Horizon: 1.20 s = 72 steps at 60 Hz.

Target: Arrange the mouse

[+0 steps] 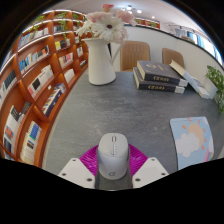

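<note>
On the far left, bookshelves are running along the wall, well clear of the work. Moving inward, a white pitcher with pink flowers is standing at the far part of the grey table, and nothing is lying between it and the gripper. At the centre, the white mouse is sitting between the two fingers, its sides meeting the magenta pads, so the claw appears to be closing on it and gripping it; whether the mouse is lifted or resting on the table cannot be told. To do this step well, the person is probably best keeping the mouse level and square between the fingers, squeezing evenly so the smooth shell is not slipping forward. Further right, a stack of books is lying at the back, and a mouse mat printed like a map is lying near the right finger, the likely destination, so the carry should be swinging rightward and setting down gently.
</note>
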Motion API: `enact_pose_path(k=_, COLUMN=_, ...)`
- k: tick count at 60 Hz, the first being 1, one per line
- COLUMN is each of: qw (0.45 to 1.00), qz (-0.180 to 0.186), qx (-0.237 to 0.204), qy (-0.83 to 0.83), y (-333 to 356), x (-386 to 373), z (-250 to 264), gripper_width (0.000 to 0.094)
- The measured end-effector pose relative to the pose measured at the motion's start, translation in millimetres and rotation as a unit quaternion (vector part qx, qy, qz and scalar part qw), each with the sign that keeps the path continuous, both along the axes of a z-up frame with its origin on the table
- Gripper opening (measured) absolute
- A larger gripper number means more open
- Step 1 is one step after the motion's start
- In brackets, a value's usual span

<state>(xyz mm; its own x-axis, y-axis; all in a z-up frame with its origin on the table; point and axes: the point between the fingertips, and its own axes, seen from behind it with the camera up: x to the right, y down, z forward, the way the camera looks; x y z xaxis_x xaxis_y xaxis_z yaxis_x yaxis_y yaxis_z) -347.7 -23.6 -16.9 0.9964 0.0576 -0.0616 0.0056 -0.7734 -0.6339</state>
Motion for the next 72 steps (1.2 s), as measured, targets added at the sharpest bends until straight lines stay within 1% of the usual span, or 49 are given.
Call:
enact_pose_path(k=1, qw=1.000, qz=0.002, qx=-0.002, qy=0.004, y=0, x=-1, z=1, gripper_width=0.0354)
enact_pose_path(k=6, qw=1.000, qz=0.021, qx=-0.017, qy=0.008, y=1, x=2, z=4, gripper_width=0.0354)
enact_pose_path(k=8, qw=0.999, qz=0.034, qx=-0.013, qy=0.005, y=5, x=3, z=12, gripper_width=0.0355)
enact_pose_path(k=12, qw=0.999, qz=0.048, qx=0.018, qy=0.015, y=18, x=3, z=49, gripper_width=0.0355)
enact_pose_path(k=15, qw=0.996, qz=0.060, qx=0.058, qy=0.014, y=32, x=9, z=92, gripper_width=0.0355)
enact_pose_path(k=20, qw=0.991, qz=0.066, qx=0.118, qy=0.016, y=49, x=31, z=169, gripper_width=0.0355)
enact_pose_path(k=24, qw=0.984, qz=0.061, qx=0.167, qy=0.016, y=60, x=59, z=230, gripper_width=0.0355)
enact_pose_path(k=27, qw=0.979, qz=0.061, qx=0.196, qy=0.006, y=63, x=85, z=267, gripper_width=0.0354)
enact_pose_path(k=32, qw=0.972, qz=0.055, qx=0.229, qy=-0.008, y=66, x=132, z=312, gripper_width=0.0354)
enact_pose_path(k=36, qw=0.968, qz=0.044, qx=0.246, qy=-0.023, y=60, x=175, z=324, gripper_width=0.0352)
enact_pose_path(k=39, qw=0.968, qz=0.034, qx=0.246, qy=-0.033, y=65, x=202, z=334, gripper_width=0.0350)
enact_pose_path(k=43, qw=0.970, qz=0.017, qx=0.238, qy=-0.038, y=62, x=238, z=324, gripper_width=0.0350)
enact_pose_path(k=45, qw=0.973, qz=0.007, qx=0.230, qy=-0.037, y=52, x=260, z=300, gripper_width=0.0351)
enact_pose_path(k=48, qw=0.979, qz=-0.005, qx=0.200, qy=-0.041, y=52, x=280, z=275, gripper_width=0.0349)
enact_pose_path(k=53, qw=0.988, qz=-0.018, qx=0.147, qy=-0.051, y=41, x=306, z=212, gripper_width=0.0350)
enact_pose_path(k=60, qw=0.996, qz=-0.017, qx=0.078, qy=-0.039, y=25, x=311, z=122, gripper_width=0.0350)
enact_pose_path(k=64, qw=0.998, qz=-0.008, qx=0.040, qy=-0.045, y=11, x=314, z=74, gripper_width=0.0351)
enact_pose_path(k=71, qw=0.999, qz=-0.004, qx=0.004, qy=-0.031, y=-7, x=298, z=29, gripper_width=0.0352)
enact_pose_path(k=72, qw=1.000, qz=-0.002, qx=0.004, qy=-0.031, y=-9, x=297, z=21, gripper_width=0.0351)
